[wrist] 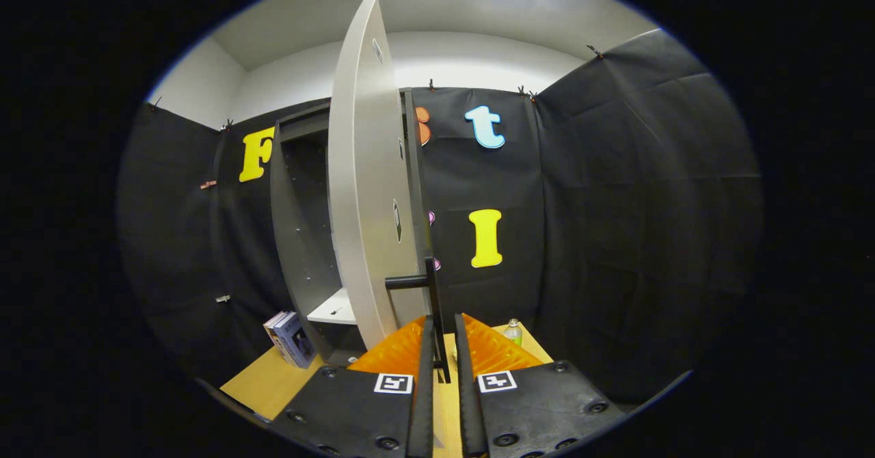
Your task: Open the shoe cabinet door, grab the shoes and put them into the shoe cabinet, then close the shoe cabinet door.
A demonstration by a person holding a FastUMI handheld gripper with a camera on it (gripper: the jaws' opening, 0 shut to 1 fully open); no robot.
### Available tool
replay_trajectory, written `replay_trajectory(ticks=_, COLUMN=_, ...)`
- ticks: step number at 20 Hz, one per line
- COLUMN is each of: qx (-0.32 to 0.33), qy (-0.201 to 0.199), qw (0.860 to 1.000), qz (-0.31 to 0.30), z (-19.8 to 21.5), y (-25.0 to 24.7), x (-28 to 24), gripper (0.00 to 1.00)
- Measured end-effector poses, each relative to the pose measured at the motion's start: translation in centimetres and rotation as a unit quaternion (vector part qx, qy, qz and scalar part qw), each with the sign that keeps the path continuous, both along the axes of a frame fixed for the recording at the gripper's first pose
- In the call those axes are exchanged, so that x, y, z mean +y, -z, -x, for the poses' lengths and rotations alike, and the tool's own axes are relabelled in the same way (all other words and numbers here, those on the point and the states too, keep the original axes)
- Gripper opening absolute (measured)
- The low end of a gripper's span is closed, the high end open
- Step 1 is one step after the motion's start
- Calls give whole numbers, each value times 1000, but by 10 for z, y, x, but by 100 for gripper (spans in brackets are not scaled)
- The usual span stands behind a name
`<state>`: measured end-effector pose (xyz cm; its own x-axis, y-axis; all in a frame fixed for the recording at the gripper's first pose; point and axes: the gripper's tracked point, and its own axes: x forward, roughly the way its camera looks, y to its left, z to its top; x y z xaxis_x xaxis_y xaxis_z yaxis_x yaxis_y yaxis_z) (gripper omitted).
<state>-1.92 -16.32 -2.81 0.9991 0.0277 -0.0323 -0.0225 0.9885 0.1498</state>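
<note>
A tall grey shoe cabinet (295,225) stands just ahead on a wooden surface. Its pale door (362,171) is swung partly open and I see it nearly edge-on. Inside, the dark interior holds a white shelf (335,307) low down. A black bar handle (432,287) sticks out from the door's lower edge and runs down between my fingers. My gripper (443,321) is closed narrowly with the handle's vertical bar caught between both fingers.
A few books (290,338) lean against the cabinet's left foot. A small bottle (513,331) stands to the right, beyond the fingers. The wooden surface (266,383) stretches below, with black cloth walls close around.
</note>
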Motion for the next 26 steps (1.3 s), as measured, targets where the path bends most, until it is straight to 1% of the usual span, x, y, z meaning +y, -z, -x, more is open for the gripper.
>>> replay_trajectory(ticks=1, qx=1, qy=0, qw=1000, qz=5, z=-1, y=1, x=2, gripper=22)
replay_trajectory(ticks=4, qx=4, qy=17, qw=1000, qz=22, z=1, y=2, x=2, gripper=19)
replay_trajectory(ticks=5, qx=5, qy=15, qw=1000, qz=17, z=6, y=0, x=6, gripper=18)
replay_trajectory(ticks=11, qx=10, qy=14, qw=1000, qz=4, z=40, y=-6, x=22, gripper=18)
replay_trajectory(ticks=14, qx=40, qy=-27, qw=999, qz=10, z=65, y=12, x=49, gripper=32)
replay_trajectory(ticks=16, qx=67, qy=-56, qw=996, qz=16, z=79, y=29, x=74, gripper=51)
replay_trajectory(ticks=18, qx=97, qy=-96, qw=991, qz=15, z=82, y=55, x=109, gripper=71)
replay_trajectory(ticks=20, qx=138, qy=-122, qw=983, qz=10, z=75, y=93, x=137, gripper=90)
replay_trajectory(ticks=21, qx=157, qy=-125, qw=980, qz=11, z=79, y=110, x=144, gripper=100)
replay_trajectory(ticks=26, qx=244, qy=-145, qw=959, qz=-3, z=59, y=208, x=194, gripper=99)
